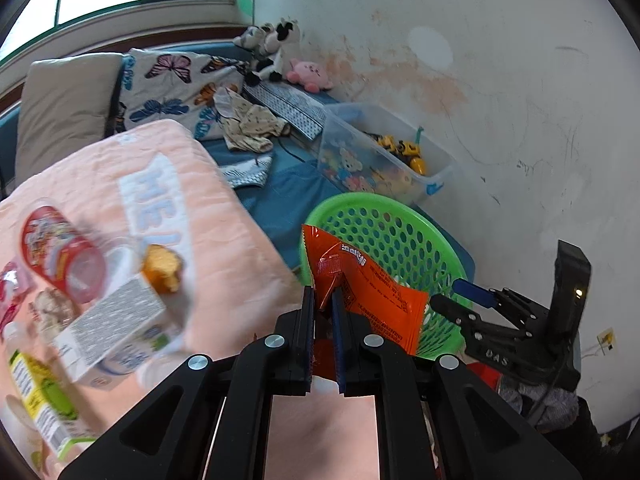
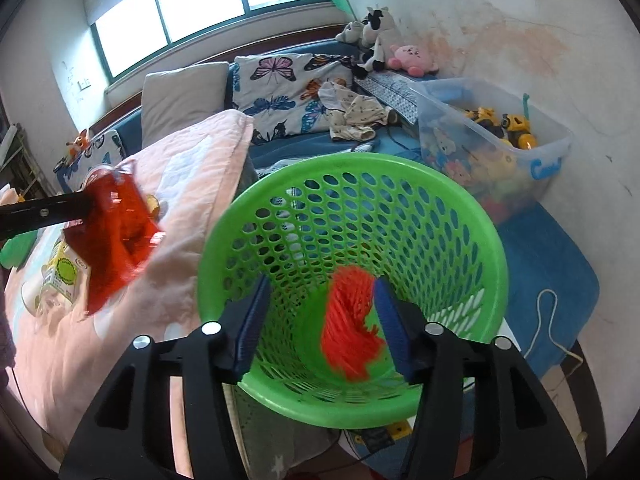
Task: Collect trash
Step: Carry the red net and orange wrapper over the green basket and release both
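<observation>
A: Two grippers, one bin. Item one: left gripper (image 1: 324,300), jaws pinched tight on an orange crinkled foil snack wrapper (image 1: 372,292), which hangs just short of the rim of the green perforated plastic basket (image 1: 400,216).

B: And item two?

A: Right gripper (image 2: 318,312), jaws standing partly apart with nothing pressed between the pads. It points down into the same basket. Beyond its fingers, blurred, a red-orange shredded-looking piece of trash (image 2: 348,332) lies or falls inside the basket, apart from both pads as far as I can tell.

B: So which step is in hand?

A: Depositing, I judge. One piece looks delivered; the wrapper is next in line.

B: Remaining stock?

A: On the pink quilted blanket (image 1: 224,216): a white rectangular paper carton (image 1: 116,332), a red-lidded clear plastic cup (image 1: 60,248), a yellow-labelled bottle (image 1: 36,392), a browned scrap of food (image 1: 162,268). All untouched.

B: What does the next move call for?

A: Carry the wrapper over the basket's mouth, clear of the right gripper, then part the jaws. The foil is light and may cling or drift past the rim.
</observation>
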Tool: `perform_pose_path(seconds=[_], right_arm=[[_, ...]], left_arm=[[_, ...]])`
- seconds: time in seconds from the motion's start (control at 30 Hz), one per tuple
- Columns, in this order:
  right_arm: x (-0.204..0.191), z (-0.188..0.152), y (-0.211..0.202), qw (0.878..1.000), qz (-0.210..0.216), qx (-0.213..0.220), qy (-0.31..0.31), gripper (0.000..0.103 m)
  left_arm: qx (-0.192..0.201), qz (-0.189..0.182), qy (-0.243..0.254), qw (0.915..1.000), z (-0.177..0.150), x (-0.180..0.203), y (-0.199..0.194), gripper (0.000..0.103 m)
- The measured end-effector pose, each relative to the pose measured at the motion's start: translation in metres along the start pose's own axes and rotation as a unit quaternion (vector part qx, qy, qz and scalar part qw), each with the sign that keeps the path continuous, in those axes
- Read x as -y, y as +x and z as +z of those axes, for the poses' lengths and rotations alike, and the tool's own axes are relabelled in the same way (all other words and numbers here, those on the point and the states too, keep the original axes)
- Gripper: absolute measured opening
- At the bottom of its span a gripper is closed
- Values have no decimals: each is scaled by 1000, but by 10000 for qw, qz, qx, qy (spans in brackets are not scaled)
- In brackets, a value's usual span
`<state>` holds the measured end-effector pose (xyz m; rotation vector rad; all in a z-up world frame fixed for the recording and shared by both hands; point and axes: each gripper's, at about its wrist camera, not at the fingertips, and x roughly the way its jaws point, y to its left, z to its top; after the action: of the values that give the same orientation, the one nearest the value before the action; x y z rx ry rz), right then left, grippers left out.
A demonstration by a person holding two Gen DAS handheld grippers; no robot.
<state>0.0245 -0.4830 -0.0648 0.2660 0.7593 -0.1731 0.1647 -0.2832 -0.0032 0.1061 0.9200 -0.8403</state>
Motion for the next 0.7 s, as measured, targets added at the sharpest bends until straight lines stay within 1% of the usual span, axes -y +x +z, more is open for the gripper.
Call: perform_pose_path(seconds=[0.17,0.33,0.5,0.53,0.6,0.67,0.7], right_arm=[[10,-5,-9,9999,-7,76,114,61],[17,-12,-18,9997,-46,105,204,66],[24,-17,-25,9995,-58,137,275,68],[26,-18,-27,9994,-66,146,298,68],[30,-20,-28,9993,-54,146,341,68],[32,-22,-28,9992,-43,141,381,68],[33,-22,-29,9991,-43,135,389,68]], left_arm=[[-145,-30,48,9999,8,15,26,9],[-290,-86,67,9995,13,28,49,9],[-454,-159,65,9988,12,39,70,11],[-483,-165,75,9987,12,41,73,16],[-525,-153,71,9985,9,44,76,22],[-571,-187,70,9982,7,46,79,35],[-563,-158,73,9983,6,48,79,46]])
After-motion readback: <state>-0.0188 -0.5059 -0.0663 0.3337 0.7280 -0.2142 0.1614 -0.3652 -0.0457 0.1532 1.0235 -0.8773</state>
